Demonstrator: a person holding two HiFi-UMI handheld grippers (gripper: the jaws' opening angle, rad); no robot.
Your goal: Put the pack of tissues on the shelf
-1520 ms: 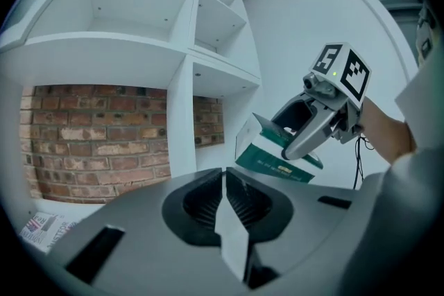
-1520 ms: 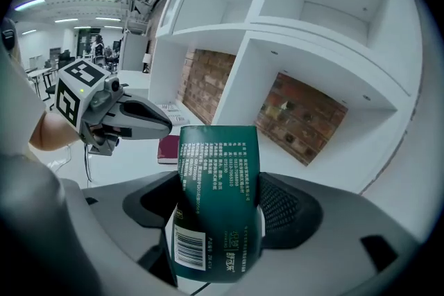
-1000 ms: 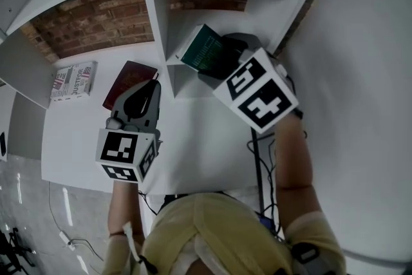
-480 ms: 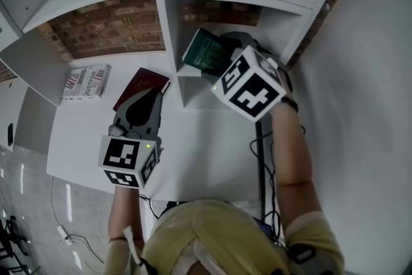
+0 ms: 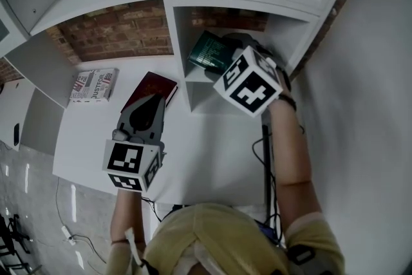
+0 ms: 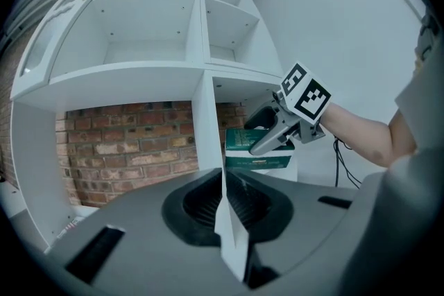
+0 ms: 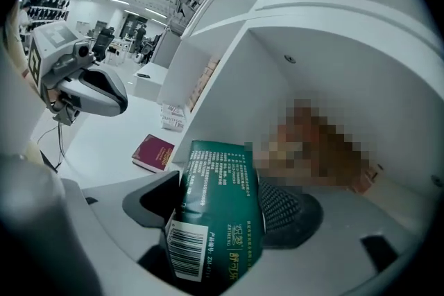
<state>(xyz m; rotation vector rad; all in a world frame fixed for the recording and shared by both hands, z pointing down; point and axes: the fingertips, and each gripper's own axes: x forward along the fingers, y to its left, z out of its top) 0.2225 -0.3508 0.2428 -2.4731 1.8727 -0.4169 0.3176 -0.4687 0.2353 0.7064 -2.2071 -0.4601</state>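
The green pack of tissues [image 5: 207, 52] is clamped in my right gripper [image 5: 223, 60], which is shut on it. It hangs tilted inside the mouth of the lower right compartment of the white shelf [image 5: 212, 94], just right of the upright divider. In the right gripper view the pack [image 7: 216, 170] fills the space between the jaws, barcode end nearest the camera. From the left gripper view, the pack [image 6: 244, 143] and right gripper [image 6: 276, 136] show beyond the divider. My left gripper [image 5: 150, 101] hovers shut and empty over the white table [image 5: 212, 145], left of the shelf opening.
A dark red booklet [image 5: 152, 87] lies on the table just ahead of the left gripper, also visible as a booklet [image 7: 154, 151] from the right. A printed white pack [image 5: 94, 84] lies further left. Brick wall [image 5: 116, 29] backs the open left bay. Cables [image 5: 265, 138] hang at the table's right edge.
The head view has drifted, so everything sits a little lower and further right. The right gripper keeps the pack at the compartment mouth; the left gripper has hardly moved.
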